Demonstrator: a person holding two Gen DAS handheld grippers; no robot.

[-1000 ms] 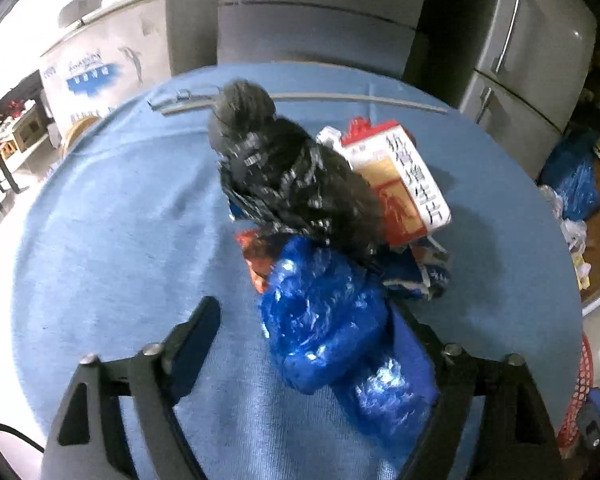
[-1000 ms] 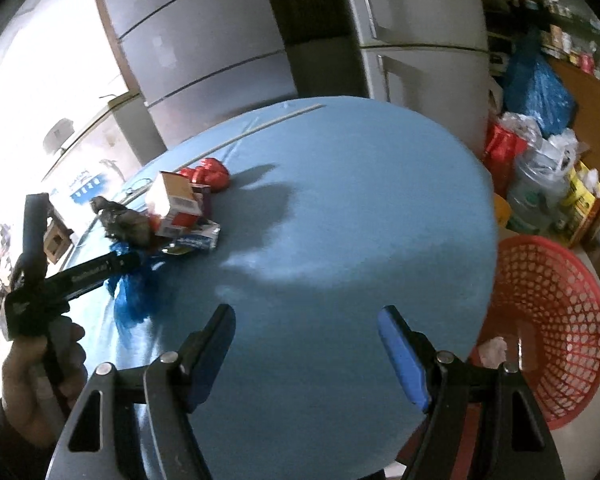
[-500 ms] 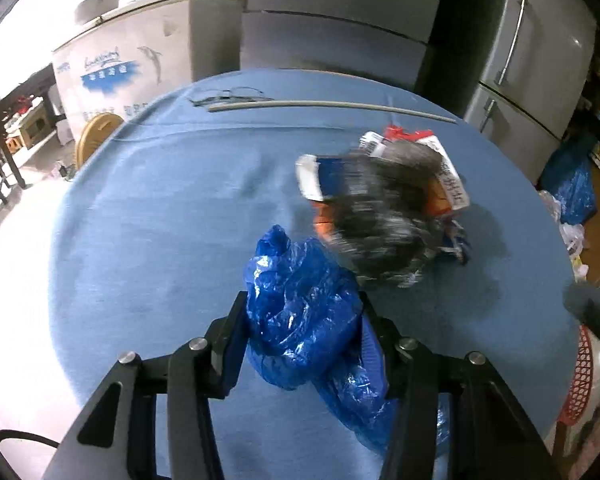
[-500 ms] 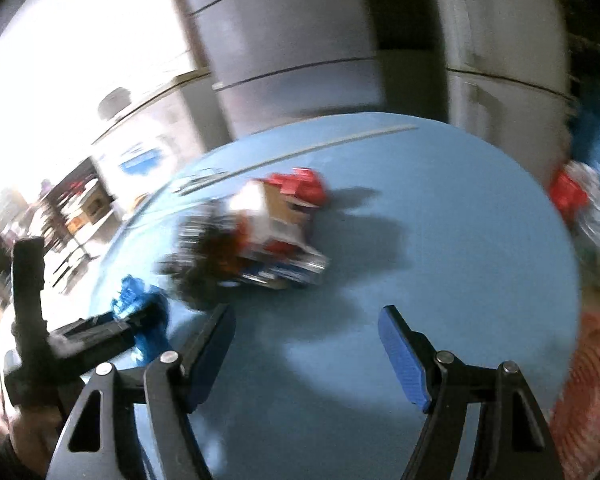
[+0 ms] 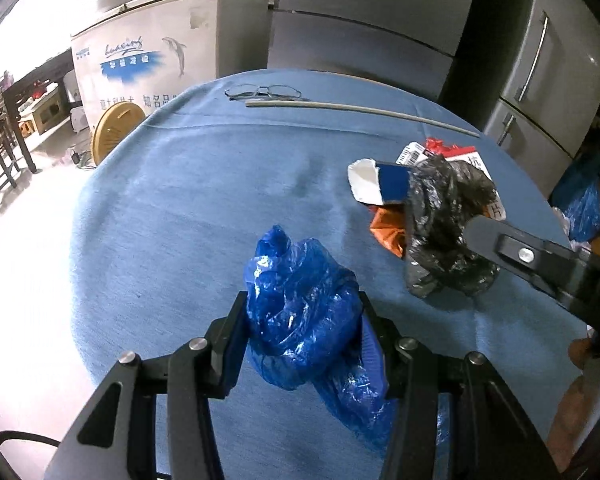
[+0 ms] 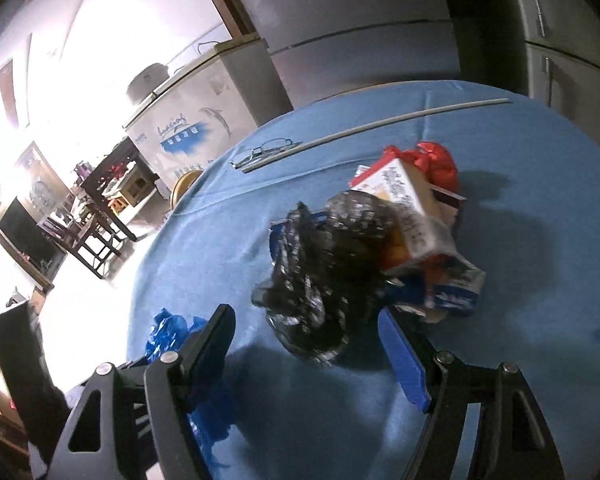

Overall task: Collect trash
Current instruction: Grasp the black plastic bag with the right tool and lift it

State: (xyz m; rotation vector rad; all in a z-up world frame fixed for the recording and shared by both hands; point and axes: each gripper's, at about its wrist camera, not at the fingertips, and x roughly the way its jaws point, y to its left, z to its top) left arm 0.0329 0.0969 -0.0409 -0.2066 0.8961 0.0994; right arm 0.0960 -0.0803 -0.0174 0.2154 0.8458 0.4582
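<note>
Now blue bag sits clamped between left jaws — off table.

the white chest freezer beyond the counter carries a cursive logo in dark script above a blue brush-stroke band with pale chinese characters; neither can be made out letter for letter. a dolphin drawing sits to the right of the band. lower on the freezer front runs a line of blue chinese characters, of which "知名品" is legible. the white and red carton in the trash pile shows a barcode on one flap and black chinese characters along its side, mostly hidden; the last reads "片". in the right wrist view the carton's print is blurred.
</note>
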